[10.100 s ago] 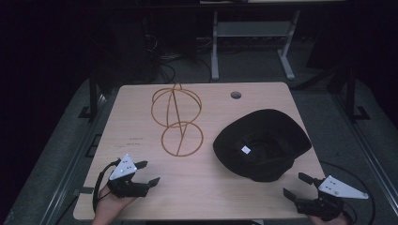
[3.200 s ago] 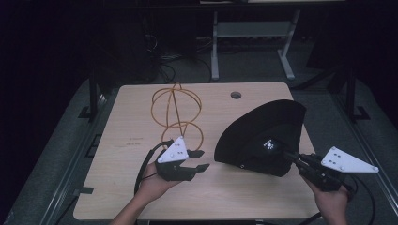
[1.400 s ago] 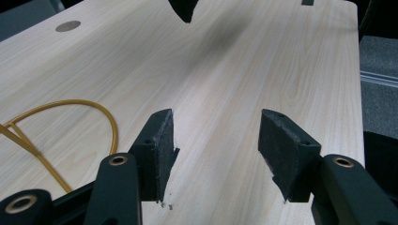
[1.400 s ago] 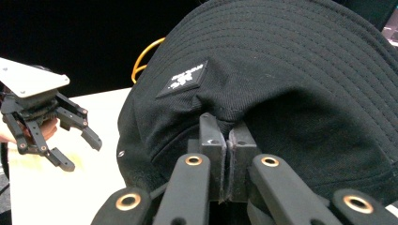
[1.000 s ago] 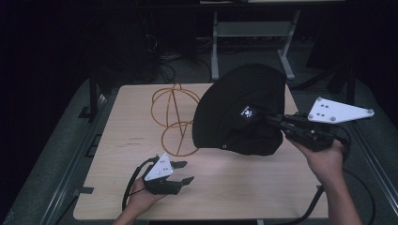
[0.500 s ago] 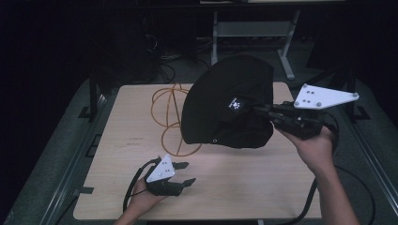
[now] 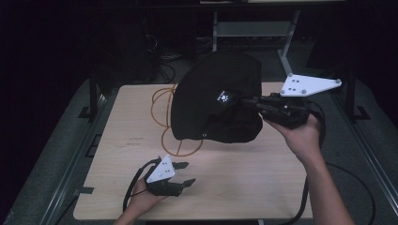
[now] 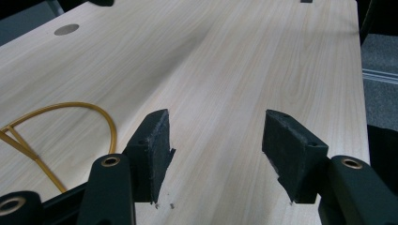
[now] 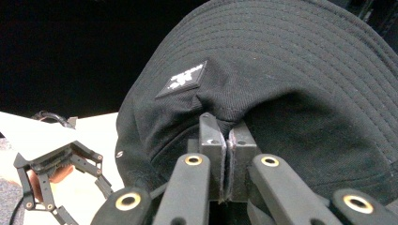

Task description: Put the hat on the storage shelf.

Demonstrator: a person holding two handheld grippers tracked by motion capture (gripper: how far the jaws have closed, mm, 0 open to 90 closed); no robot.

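Hat [image 7: 216, 101]: black, hanging above the table's [image 7: 244, 178] far half, over the wire stand [image 7: 164, 117]. Left gripper [image 7: 180, 174]: near edge, jaws spread, empty. Right gripper [image 7: 256, 105]: clamped on the brim, nearer the stand's top.

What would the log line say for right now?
right gripper: shut on black hat, lifted above table | left gripper: open, low near front edge | orange wire stand: behind hat
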